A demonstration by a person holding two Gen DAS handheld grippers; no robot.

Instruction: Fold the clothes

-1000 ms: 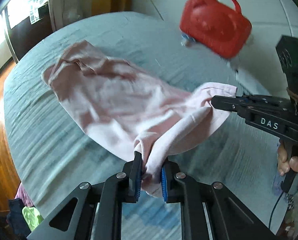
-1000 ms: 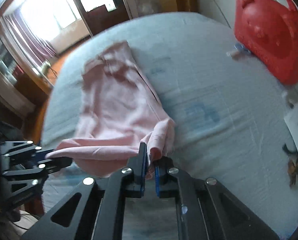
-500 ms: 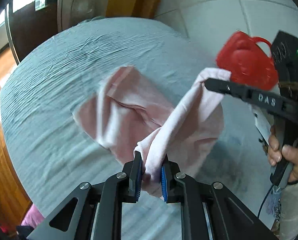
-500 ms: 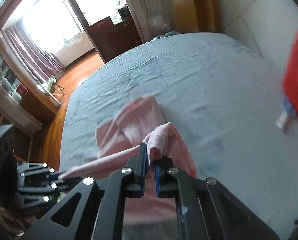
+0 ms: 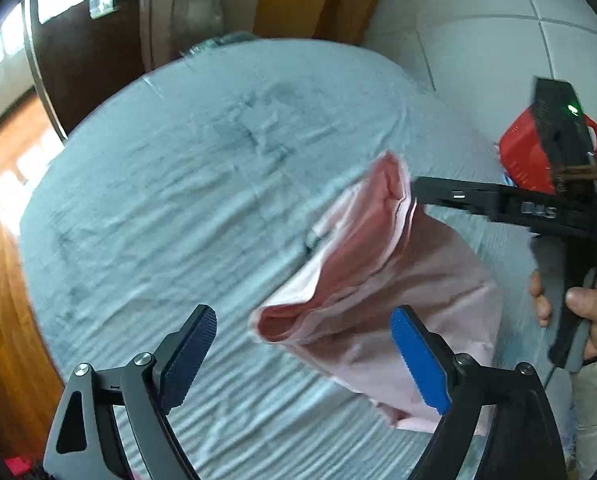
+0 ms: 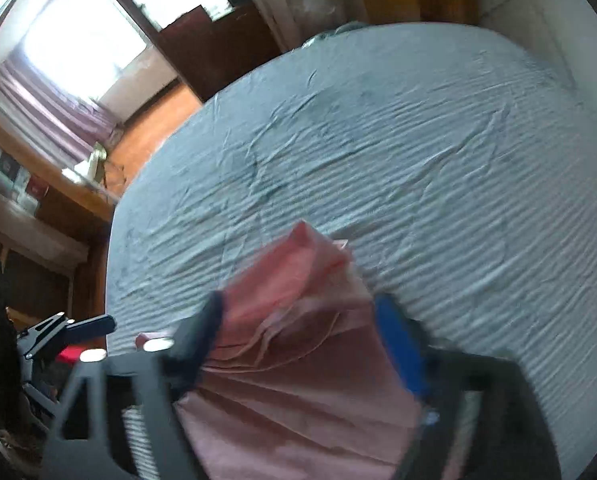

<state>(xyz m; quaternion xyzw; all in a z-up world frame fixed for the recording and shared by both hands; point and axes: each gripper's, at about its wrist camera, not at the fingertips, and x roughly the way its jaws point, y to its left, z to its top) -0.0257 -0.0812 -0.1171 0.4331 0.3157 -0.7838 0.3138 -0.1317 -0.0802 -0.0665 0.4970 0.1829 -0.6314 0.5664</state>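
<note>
1. From the left wrist view, we are holding our left gripper [image 5: 302, 356] with its two fingers spread wide apart, and nothing is between them. The pink garment [image 5: 382, 292] is lying in a bunched heap on the bed [image 5: 178, 200], just past our blue pads [image 5: 416, 360]. Our right gripper [image 5: 416, 192] is reaching in from the right side, and its tip is touching the top edge of the pink cloth. From here we cannot tell if it is pinching the cloth. A hand [image 5: 578, 312] is gripping its handle. A red bag [image 5: 518, 156] is sitting behind it by the white wall.

2. From the right wrist view, the picture is blurry. Our right gripper [image 6: 306, 332] is showing its fingers spread apart, with the pink garment [image 6: 298, 360] piled in the gap and not squeezed. The cloth is resting on the grey bed [image 6: 378, 140]. Our left gripper [image 6: 94, 326] is peeking in at the left edge, beside the bed.
</note>
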